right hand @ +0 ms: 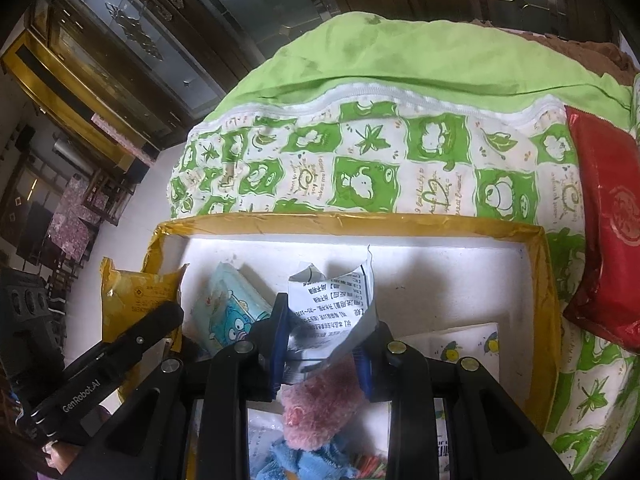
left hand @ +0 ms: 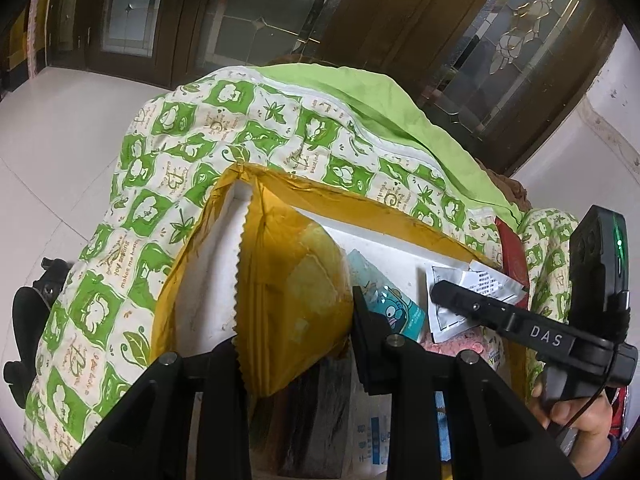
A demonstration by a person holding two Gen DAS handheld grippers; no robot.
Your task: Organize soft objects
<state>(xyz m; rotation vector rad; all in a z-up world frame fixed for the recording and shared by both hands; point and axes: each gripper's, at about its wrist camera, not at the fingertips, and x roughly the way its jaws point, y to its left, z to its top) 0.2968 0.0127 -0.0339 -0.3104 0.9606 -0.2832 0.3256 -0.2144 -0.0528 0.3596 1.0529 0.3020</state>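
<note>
Both grippers over foam box [right hand: 460,264]: left gripper [left hand: 294,320] clamped on upright yellow packet [left hand: 288,280] at box's left edge, right gripper [right hand: 320,354] pinching printed white sachet [right hand: 332,304], long axis pointing away.

Quilt [right hand: 360,168]: printed cloth, matt, w/ plain green fabric edge. Box [right hand: 440,276]: white foam, rough, bound w/ glossy yellow tape. Red packet [right hand: 608,216]: shiny plastic film. Pink toy [right hand: 316,408]: fuzzy plush.
</note>
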